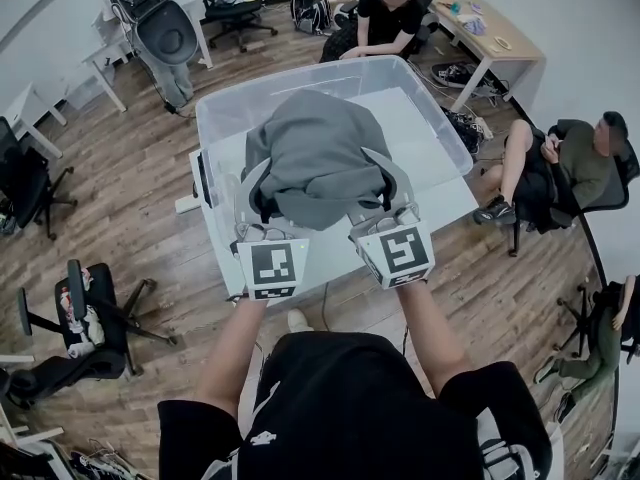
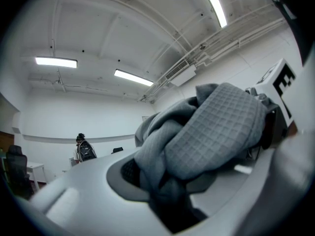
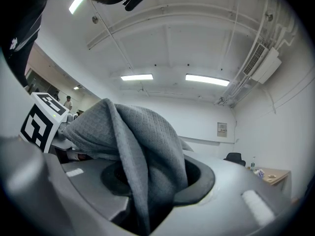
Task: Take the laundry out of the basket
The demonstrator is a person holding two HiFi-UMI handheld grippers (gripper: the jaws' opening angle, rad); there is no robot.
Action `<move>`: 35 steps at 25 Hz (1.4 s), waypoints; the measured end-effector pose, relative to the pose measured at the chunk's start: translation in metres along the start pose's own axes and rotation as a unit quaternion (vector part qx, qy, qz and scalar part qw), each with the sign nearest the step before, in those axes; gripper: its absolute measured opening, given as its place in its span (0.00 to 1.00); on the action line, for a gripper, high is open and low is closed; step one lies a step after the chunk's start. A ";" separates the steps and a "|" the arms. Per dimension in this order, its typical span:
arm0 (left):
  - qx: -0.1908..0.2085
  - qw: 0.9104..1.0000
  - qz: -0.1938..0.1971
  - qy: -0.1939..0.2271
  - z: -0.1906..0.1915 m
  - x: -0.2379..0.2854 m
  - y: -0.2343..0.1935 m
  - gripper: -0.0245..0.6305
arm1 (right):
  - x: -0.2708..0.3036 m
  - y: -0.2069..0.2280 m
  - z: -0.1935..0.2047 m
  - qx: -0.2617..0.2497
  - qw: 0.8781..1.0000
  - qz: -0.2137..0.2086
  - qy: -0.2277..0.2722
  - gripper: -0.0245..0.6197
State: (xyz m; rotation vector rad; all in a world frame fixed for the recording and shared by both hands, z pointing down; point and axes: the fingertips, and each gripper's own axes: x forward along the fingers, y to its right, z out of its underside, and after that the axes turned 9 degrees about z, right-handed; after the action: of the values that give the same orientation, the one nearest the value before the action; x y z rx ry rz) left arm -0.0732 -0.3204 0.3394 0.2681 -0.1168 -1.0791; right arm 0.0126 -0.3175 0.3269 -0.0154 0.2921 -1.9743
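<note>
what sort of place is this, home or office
Most likely an open office or lab workspace, not a home: rolling office chairs stand on the wood floor, a desk sits at the room's edge, and ceiling strip lights run overhead.

Viewed from above: the left gripper (image 1: 257, 193) and the right gripper (image 1: 386, 182) are holding a bunched grey garment (image 1: 318, 158) by its two near sides, over the clear plastic basket (image 1: 225, 110) that is standing on a white table (image 1: 445, 203). One seated person (image 1: 388, 20) is sitting beyond the table and another (image 1: 572, 163) to its right, on the wooden floor (image 1: 130, 183)
</note>
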 end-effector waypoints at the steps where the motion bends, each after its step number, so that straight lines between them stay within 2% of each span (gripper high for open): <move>1: 0.001 1.000 -0.003 0.000 -0.001 -0.002 0.003 0.26 | -0.004 0.000 0.000 0.002 1.000 -0.002 0.001 0.29; 21: 0.024 0.998 -0.053 0.000 -0.031 -0.051 0.065 0.26 | -0.080 0.009 -0.014 0.025 0.999 -0.034 0.029 0.29; 35: 0.010 0.996 -0.083 -0.006 -0.039 -0.098 0.110 0.26 | -0.141 0.001 -0.018 0.032 0.998 -0.056 0.029 0.29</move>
State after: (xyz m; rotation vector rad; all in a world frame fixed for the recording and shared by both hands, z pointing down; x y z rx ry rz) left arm -0.0171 -0.1792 0.3356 0.2923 -0.1176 -1.2461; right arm 0.0689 -0.1874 0.3267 0.0671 0.2704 -2.0974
